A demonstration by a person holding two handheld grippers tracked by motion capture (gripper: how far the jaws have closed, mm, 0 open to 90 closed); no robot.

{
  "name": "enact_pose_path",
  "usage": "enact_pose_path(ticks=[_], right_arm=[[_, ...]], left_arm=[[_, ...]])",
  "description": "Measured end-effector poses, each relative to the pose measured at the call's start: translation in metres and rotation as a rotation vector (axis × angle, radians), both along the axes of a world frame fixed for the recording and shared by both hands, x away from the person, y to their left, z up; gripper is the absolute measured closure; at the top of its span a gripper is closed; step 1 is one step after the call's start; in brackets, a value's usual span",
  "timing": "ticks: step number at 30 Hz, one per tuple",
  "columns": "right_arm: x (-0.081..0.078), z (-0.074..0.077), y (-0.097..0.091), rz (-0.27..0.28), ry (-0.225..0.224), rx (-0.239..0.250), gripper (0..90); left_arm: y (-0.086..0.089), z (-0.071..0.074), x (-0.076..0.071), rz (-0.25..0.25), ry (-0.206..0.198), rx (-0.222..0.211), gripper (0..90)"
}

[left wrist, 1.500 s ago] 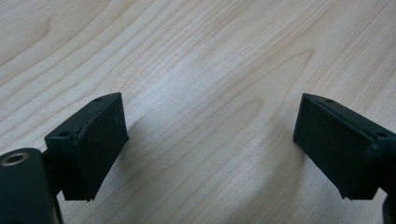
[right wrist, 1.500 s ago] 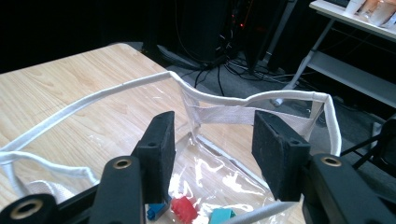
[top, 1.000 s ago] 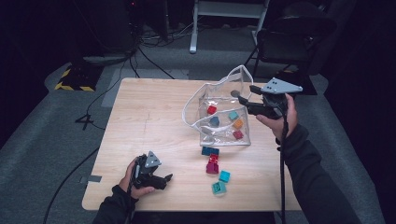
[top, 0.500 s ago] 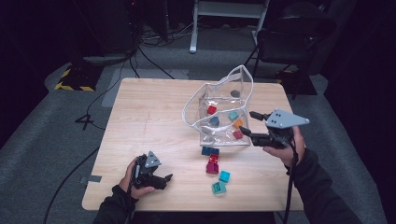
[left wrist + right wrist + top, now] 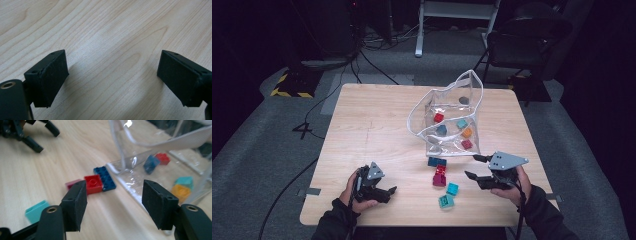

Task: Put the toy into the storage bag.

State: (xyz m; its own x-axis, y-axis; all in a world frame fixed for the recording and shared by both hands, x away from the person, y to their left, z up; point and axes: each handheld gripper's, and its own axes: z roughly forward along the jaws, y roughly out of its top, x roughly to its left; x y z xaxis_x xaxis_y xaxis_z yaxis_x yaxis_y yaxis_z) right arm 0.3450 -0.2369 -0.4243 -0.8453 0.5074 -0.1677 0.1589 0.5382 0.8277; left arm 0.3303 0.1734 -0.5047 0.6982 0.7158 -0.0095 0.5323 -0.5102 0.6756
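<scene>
**Right gripper low beside loose bricks, bag behind**

Red brick (image 5: pixel 440 175) and blue brick (image 5: pixel 436 162) lie on the table (image 5: pixel 362 125) just at 6 o'clock of the clear bag (image 5: pixel 447 120); two teal bricks (image 5: pixel 449 195) further toward 6. Right gripper (image 5: pixel 472 167) at 3 o'clock of the red brick, jaws wide apart, have just been opening, nothing between them. Left gripper (image 5: pixel 389 192) at 9 o'clock, well apart, jaws apart over bare wood, empty. More bricks inside the bag.
</scene>
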Motion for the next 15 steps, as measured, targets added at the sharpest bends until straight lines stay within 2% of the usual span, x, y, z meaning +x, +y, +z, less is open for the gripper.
enact_pose_path(ticks=[2, 7, 11, 15], right_arm=[[-0.004, -0.011, 0.002, 0.02, 0.039, -0.005, 37.9], [-0.012, -0.034, 0.01, 0.067, 0.073, -0.047, 37.1], [-0.013, -0.048, 0.017, 0.098, 0.112, -0.06, 37.1], [-0.013, -0.059, 0.022, 0.12, 0.131, -0.079, 38.4]], left_arm=[[0.0, 0.0, 0.0, 0.0, 0.0, 0.0, 10.1], [0.0, 0.0, 0.0, 0.001, 0.0, 0.0, 10.0], [0.0, 0.0, 0.0, 0.001, 0.0, 0.0, 10.0], [0.0, 0.0, 0.0, 0.001, 0.0, 0.0, 10.0]])
